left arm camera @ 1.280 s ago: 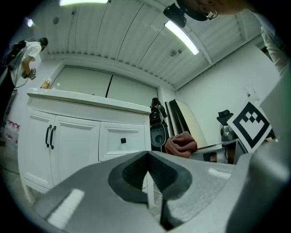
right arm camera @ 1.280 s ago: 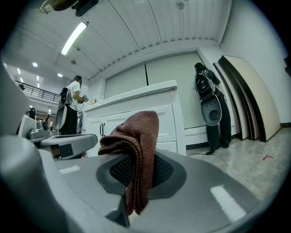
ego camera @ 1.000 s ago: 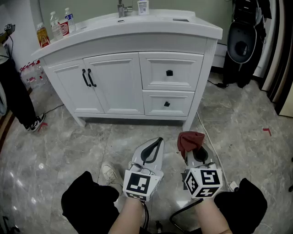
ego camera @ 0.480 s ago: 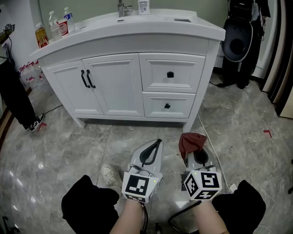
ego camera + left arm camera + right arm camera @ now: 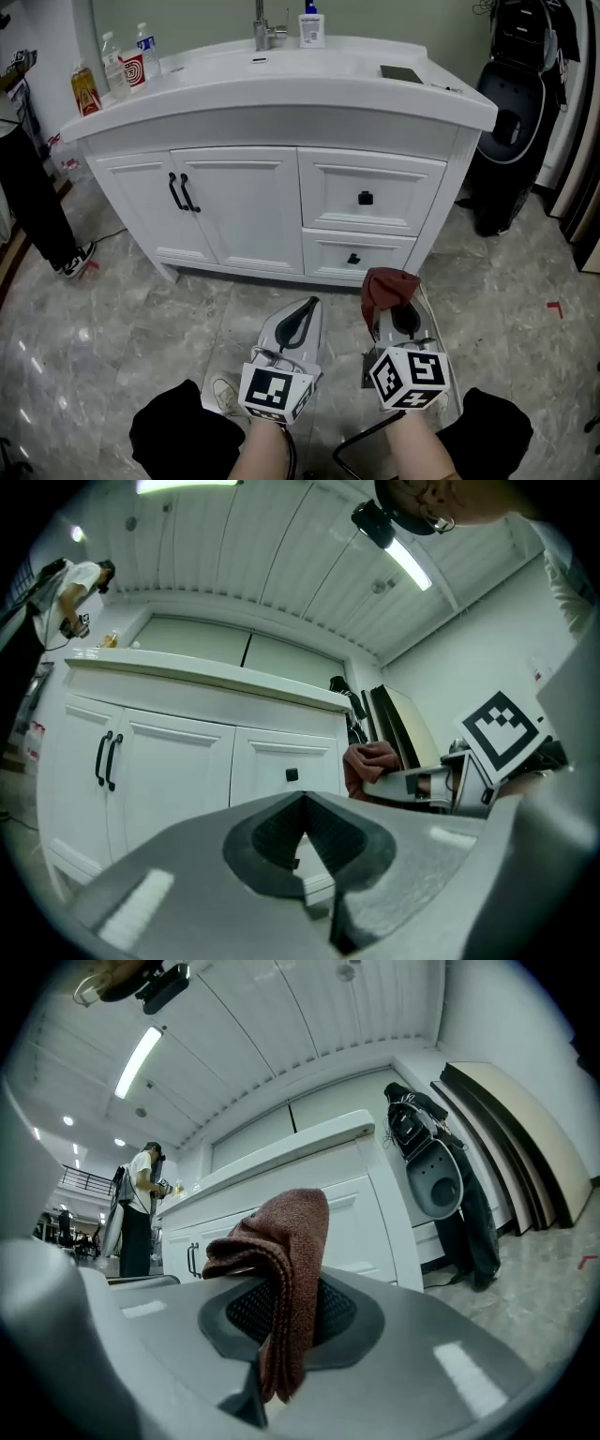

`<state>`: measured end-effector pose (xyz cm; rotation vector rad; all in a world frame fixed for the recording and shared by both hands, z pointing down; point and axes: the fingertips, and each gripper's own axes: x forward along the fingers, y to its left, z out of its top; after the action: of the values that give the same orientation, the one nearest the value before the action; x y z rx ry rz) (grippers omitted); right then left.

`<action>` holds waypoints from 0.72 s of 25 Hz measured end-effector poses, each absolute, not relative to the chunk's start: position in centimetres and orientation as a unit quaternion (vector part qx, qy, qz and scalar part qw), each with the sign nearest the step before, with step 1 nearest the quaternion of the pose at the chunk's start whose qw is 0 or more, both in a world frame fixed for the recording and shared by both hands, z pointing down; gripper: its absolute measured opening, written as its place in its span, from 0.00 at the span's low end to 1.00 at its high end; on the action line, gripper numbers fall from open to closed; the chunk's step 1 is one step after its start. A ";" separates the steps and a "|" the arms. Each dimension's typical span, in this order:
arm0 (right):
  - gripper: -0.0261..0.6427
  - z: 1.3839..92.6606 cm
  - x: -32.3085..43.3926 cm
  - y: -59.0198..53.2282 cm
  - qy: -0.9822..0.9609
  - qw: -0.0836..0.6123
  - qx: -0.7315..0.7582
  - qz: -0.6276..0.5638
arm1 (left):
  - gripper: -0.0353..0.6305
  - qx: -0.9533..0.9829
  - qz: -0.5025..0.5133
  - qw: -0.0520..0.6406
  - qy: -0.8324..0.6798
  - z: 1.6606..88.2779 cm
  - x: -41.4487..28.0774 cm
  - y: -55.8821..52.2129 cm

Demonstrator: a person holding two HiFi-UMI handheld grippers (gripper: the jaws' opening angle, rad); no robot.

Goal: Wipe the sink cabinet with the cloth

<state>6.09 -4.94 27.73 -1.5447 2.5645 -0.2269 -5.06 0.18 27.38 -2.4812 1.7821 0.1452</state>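
Observation:
A white sink cabinet (image 5: 281,197) with two doors, two drawers and black handles stands ahead of me; it also fills the left gripper view as the cabinet (image 5: 187,761). A folded dark red cloth (image 5: 386,287) sticks up from my right gripper (image 5: 389,309), whose jaws are shut on it; the cloth (image 5: 281,1269) hangs over the jaw pads. My left gripper (image 5: 305,309) is shut and holds nothing. Both grippers hover low over the floor, short of the drawers.
On the countertop (image 5: 281,84) stand bottles (image 5: 112,61), a faucet (image 5: 265,26), a soap bottle (image 5: 310,23) and a dark flat object (image 5: 401,73). A black bag (image 5: 511,122) leans at the right. A person's dark leg and shoe (image 5: 42,216) are at the left. The floor is grey marble tile.
The view has moved closer to the cabinet and tilted up a little. Both grippers stay shut and keep the same pose side by side; the cloth remains held.

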 end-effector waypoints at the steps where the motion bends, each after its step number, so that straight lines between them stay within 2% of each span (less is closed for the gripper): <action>1: 0.16 27.5 5.6 -5.9 0.854 0.072 -0.510 -0.076 | 0.05 -0.811 0.045 0.046 0.582 27.2 -5.3 -0.5; 9: 0.16 26.6 1.8 -12.6 0.862 0.096 -0.487 -0.097 | 0.05 -0.814 0.067 0.032 0.576 27.0 -8.0 -6.0; 18: 0.16 21.9 -4.4 -17.4 0.883 0.097 -0.458 -0.041 | 0.05 -0.825 0.051 0.053 0.560 26.6 -11.4 -10.7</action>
<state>-4.38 -17.42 21.86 -1.3553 2.6153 -0.1207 -11.45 -10.75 26.64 -2.5070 1.7031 0.1549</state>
